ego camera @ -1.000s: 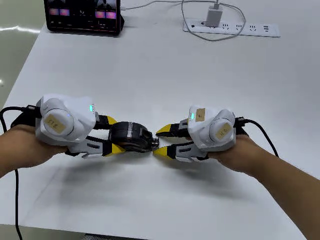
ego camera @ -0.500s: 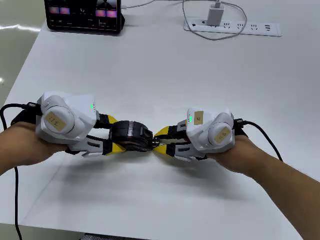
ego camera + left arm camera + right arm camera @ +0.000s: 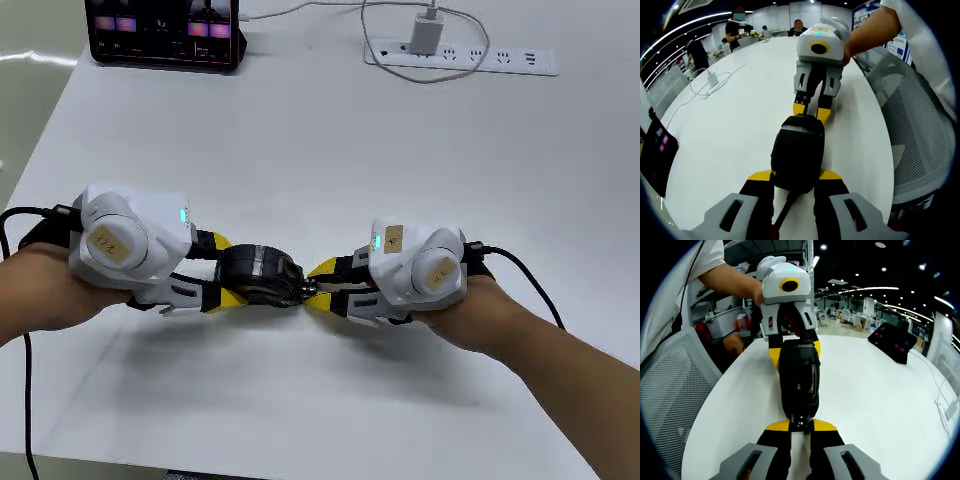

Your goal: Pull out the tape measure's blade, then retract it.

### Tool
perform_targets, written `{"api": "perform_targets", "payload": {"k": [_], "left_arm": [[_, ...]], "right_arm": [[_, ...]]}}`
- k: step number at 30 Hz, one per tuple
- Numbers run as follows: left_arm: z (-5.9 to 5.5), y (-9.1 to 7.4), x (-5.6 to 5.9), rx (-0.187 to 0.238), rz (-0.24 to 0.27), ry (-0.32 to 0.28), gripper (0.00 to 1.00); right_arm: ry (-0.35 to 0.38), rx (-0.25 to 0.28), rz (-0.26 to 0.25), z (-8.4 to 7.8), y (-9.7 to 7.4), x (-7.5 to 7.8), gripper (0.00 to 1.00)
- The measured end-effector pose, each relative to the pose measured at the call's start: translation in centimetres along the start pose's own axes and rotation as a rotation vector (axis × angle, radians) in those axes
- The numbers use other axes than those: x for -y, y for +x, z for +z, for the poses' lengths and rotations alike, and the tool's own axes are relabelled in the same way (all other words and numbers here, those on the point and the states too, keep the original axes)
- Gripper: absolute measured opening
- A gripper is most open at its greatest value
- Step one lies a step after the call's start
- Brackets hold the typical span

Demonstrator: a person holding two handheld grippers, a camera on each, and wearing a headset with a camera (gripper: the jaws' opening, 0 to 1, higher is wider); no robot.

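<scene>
Head view: the tape measure [image 3: 262, 274] lies on the white table [image 3: 330, 150], just below centre. The left gripper [image 3: 228, 270] sits at 9 o'clock of the black case, its jaws clamped on the case from both sides. The right gripper [image 3: 319, 286] sits at 3 o'clock, its jaws drawn nearly together and pinching the blade hook [image 3: 801, 423]. The hook sits tight against the case mouth. A tablet [image 3: 165, 30] stands at 11 o'clock and a power strip [image 3: 465, 55] lies at 1 o'clock, both well apart from the work.
</scene>
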State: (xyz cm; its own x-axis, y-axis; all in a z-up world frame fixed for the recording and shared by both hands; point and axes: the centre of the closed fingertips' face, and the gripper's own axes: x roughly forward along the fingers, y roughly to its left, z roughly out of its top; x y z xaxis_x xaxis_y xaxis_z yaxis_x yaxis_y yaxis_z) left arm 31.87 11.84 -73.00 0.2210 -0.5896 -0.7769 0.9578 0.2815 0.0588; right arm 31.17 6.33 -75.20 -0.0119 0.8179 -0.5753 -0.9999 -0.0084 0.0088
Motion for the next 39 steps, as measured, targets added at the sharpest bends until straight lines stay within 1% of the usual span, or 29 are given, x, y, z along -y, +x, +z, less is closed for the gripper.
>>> {"api": "perform_targets", "payload": {"k": [2,6,14,17,18,25,33,39], "left_arm": [[0.0,-0.1,0.0,0.003,-0.003,-0.001,0.24],[-0.1,0.0,0.0,-0.005,-0.003,-0.009,0.24],[-0.1,0.0,-0.1,-0.004,-0.002,-0.011,0.24],[-0.1,0.0,-0.2,-0.002,-0.001,-0.011,0.24],[-0.1,0.0,-0.1,-0.002,-0.001,-0.015,0.24],[-0.1,-0.1,-0.1,-0.003,0.0,-0.016,0.24],[-0.2,-0.1,-0.1,-0.007,0.002,-0.029,0.25],[-0.3,0.0,-0.2,-0.007,0.001,-0.03,0.25]], "right_arm": [[-0.001,-0.001,0.002,0.0,0.0,-0.2,0.1],[-0.006,-0.006,0.0,0.0,0.0,-0.1,0.1],[-0.006,-0.004,-0.006,-0.1,-0.1,-0.1,0.1],[-0.024,-0.012,-0.004,-0.3,-0.5,0.0,0.1],[-0.003,-0.008,0.001,-0.3,-0.7,0.0,0.1],[-0.014,-0.013,-0.001,-0.4,-0.7,0.0,0.09],[-0.014,-0.022,-0.009,-1.0,-2.0,0.0,0.09],[-0.016,-0.03,-0.013,-1.4,-2.6,0.0,0.09]]}}
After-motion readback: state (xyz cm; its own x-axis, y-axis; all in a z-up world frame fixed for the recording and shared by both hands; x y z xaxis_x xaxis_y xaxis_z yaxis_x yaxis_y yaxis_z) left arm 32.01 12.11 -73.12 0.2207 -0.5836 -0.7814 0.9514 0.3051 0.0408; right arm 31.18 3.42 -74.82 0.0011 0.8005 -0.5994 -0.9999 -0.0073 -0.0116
